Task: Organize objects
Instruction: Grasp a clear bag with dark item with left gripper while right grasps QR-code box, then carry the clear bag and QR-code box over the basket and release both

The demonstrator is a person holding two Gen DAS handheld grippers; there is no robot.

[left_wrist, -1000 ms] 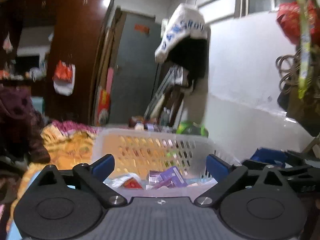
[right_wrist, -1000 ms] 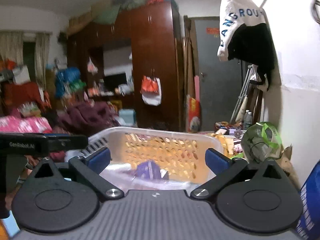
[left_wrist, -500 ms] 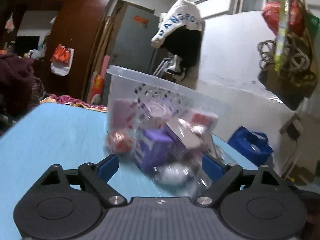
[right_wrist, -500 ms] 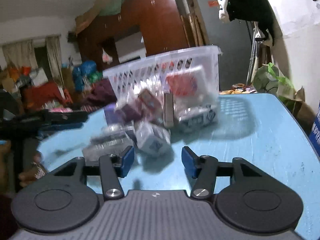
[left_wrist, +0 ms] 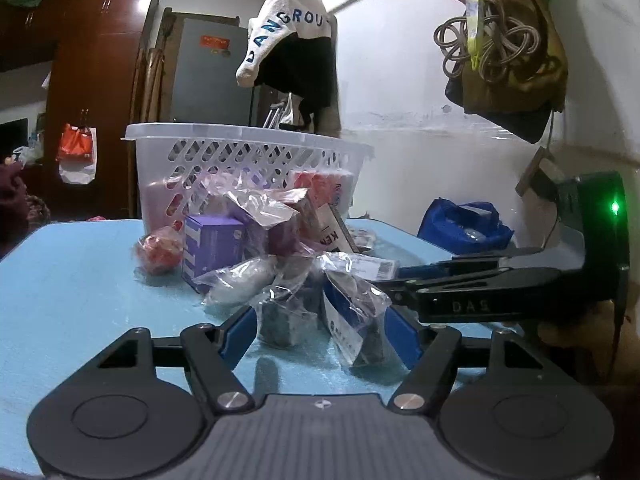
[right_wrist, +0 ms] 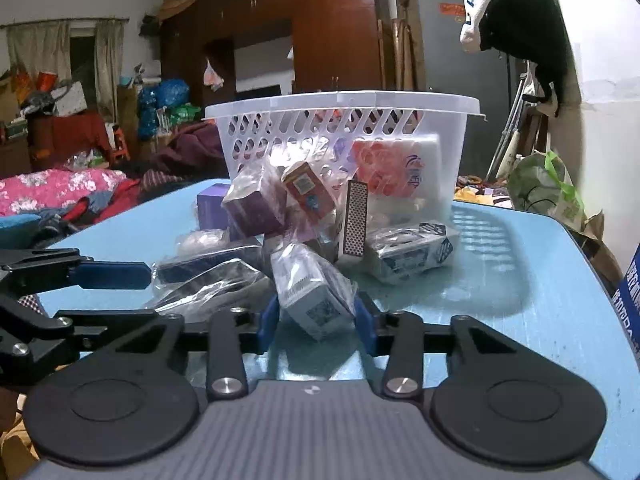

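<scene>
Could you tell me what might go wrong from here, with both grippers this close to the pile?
The right hand-held gripper straddles a slippery wrapped box; the film could slide out. The upright matchbox leans in the pile and may topple. The left hand-held gripper sits close by, so the two could collide.

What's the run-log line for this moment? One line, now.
left hand-held gripper: open, straddling bagged items | right hand-held gripper: straddling wrapped box, grip unclear | basket: upright on table
</scene>
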